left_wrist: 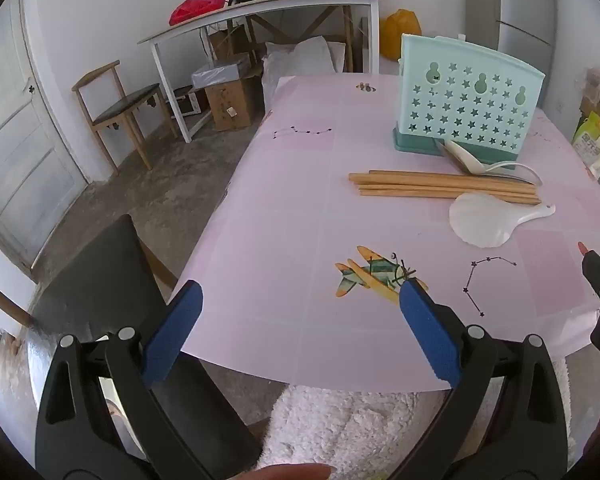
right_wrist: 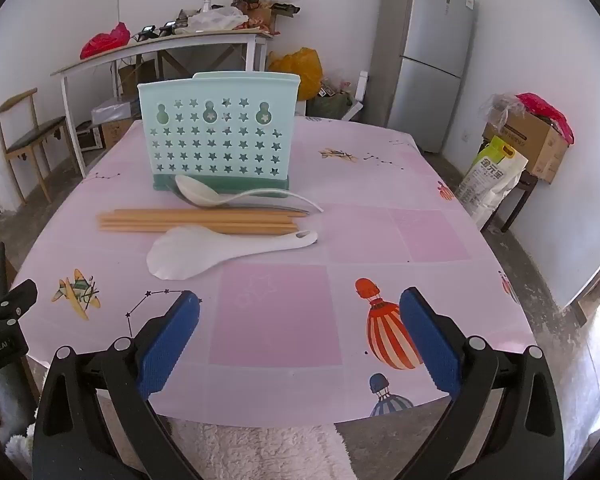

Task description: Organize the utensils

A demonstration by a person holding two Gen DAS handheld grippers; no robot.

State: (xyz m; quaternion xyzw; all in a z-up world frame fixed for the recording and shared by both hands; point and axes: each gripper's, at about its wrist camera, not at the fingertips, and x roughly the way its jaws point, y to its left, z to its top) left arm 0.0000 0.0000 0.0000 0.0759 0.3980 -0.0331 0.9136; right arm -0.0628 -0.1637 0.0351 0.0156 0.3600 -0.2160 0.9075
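Both tools, the left tool (left_wrist: 300, 332) and right tool (right_wrist: 300, 336), are wide apart and hold nothing. The chopsticks (right_wrist: 196, 221), spoon (right_wrist: 204, 194) and rice paddle (right_wrist: 188, 256) lie on the worktop (right_wrist: 380, 240), well ahead of them, by the green holder (right_wrist: 220, 136).

Chopsticks (right_wrist: 196, 221), spoon (right_wrist: 204, 193), rice paddle (right_wrist: 188, 257) lie before upright holder (right_wrist: 220, 136)

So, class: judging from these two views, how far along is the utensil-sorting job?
Done: nothing yet; no utensil stands in the green holder. In hand: nothing; the left gripper and right gripper hover open over the table's near edge. Left: chopsticks, white rice paddle and spoon all lie on the table.
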